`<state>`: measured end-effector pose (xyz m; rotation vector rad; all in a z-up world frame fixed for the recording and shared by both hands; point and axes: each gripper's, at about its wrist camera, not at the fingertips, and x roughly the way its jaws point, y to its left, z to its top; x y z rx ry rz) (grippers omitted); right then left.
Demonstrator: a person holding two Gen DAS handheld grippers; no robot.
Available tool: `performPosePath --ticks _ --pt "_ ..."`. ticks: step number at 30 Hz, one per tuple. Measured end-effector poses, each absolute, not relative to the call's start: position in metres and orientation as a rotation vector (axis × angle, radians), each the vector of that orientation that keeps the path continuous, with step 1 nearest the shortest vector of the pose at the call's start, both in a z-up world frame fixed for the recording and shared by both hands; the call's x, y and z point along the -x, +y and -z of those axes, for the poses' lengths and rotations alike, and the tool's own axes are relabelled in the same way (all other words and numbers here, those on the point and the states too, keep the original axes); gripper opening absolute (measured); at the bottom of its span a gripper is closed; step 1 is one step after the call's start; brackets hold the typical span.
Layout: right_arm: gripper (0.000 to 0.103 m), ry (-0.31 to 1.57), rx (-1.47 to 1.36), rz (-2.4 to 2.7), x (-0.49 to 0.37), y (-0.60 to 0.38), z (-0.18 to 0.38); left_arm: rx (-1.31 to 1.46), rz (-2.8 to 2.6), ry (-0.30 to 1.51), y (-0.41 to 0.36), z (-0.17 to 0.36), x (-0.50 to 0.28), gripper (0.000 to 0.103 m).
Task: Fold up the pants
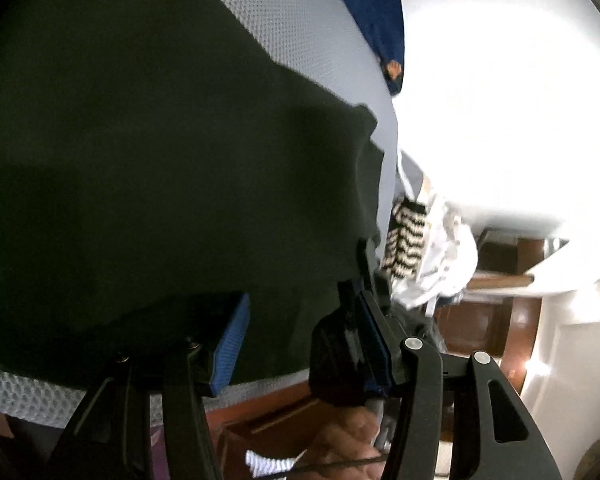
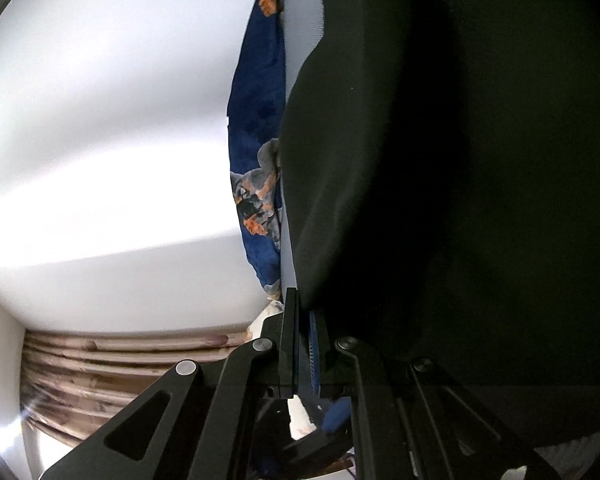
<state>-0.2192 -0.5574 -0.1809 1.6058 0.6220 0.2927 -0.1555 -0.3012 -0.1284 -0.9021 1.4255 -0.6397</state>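
The pants [image 1: 148, 152] are black and lie spread on a white mesh-textured surface [image 1: 284, 32], filling most of the left wrist view. My left gripper [image 1: 300, 336] is open, its blue-padded fingers [image 1: 232, 344] apart over the pants' near edge. In the right wrist view the pants [image 2: 460, 160] fill the right side. My right gripper [image 2: 302, 344] is shut on the pants' edge, the fabric pinched between its narrow jaws.
A dark blue patterned garment [image 1: 376, 12] lies at the far edge of the white surface; it also shows in the right wrist view [image 2: 260, 152]. A black-and-white striped cloth [image 1: 404, 236] and white laundry lie to the right. Brown wooden furniture [image 1: 496, 316] and a curtain [image 2: 100, 376] stand beyond.
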Motion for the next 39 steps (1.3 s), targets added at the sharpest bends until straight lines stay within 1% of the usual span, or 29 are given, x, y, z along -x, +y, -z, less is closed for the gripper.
performPosePath --ticks 5,8,9,10,11,12,15,17,19,21,23,28,31,34,35,36,37,39 --pt "0.007 0.639 -1.605 -0.271 0.215 -0.553 0.181 0.984 0.534 1.326 -0.281 0.132 0.15 0.055" --pt "0.007 0.643 -1.602 -0.268 0.213 -0.553 0.179 0.972 0.49 1.336 -0.284 0.141 0.147 0.055" --pt "0.007 0.644 -1.601 -0.27 0.212 -0.553 0.179 0.989 0.488 1.341 -0.287 0.143 0.147 0.053" --pt "0.007 0.643 -1.6 -0.271 0.211 -0.554 0.179 1.011 0.488 1.344 -0.288 0.147 0.147 0.038" --pt "0.007 0.648 -1.589 -0.264 0.211 -0.554 0.178 1.016 0.494 1.349 -0.29 0.15 0.147 0.027" --pt "0.007 0.648 -1.574 -0.259 0.21 -0.555 0.178 1.0 0.507 1.358 -0.294 0.15 0.147 0.018" --pt "0.008 0.64 -1.56 -0.29 0.211 -0.558 0.178 0.995 0.547 1.343 -0.295 0.145 0.147 0.012" --pt "0.009 0.627 -1.534 -0.302 0.208 -0.563 0.18 0.997 0.576 1.327 -0.294 0.139 0.146 0.011" --pt "0.014 0.613 -1.512 -0.291 0.204 -0.571 0.183 1.014 0.585 1.322 -0.292 0.135 0.146 0.011" --pt "0.022 0.564 -1.558 -0.306 0.198 -0.586 0.192 1.03 0.594 1.315 -0.291 0.132 0.145 0.011" --pt "0.024 0.518 -1.548 -0.261 0.194 -0.605 0.196 1.05 0.599 1.312 -0.289 0.13 0.145 0.011" --pt "0.024 0.344 -1.596 -0.208 0.184 -0.658 0.202 1.05 0.607 1.3 -0.287 0.126 0.145 0.011" --pt "0.024 0.267 -1.577 -0.136 0.189 -0.684 0.195 1.046 0.609 1.307 -0.286 0.127 0.144 0.011" --pt "0.023 0.249 -1.522 -0.074 0.198 -0.696 0.184 1.036 0.617 1.325 -0.285 0.13 0.141 0.011" --pt "0.02 0.259 -1.502 -0.05 0.203 -0.7 0.181 1.029 0.615 1.331 -0.287 0.131 0.141 0.011" --pt "0.012 0.259 -1.507 -0.034 0.208 -0.703 0.182 1.021 0.616 1.338 -0.287 0.133 0.141 0.011" --pt "0.01 0.263 -1.51 -0.025 0.21 -0.703 0.183 1.016 0.617 1.346 -0.288 0.134 0.141 0.011" --pt "0.01 0.271 -1.509 -0.006 0.22 -0.709 0.184 1.003 0.617 1.365 -0.289 0.138 0.142 0.011"
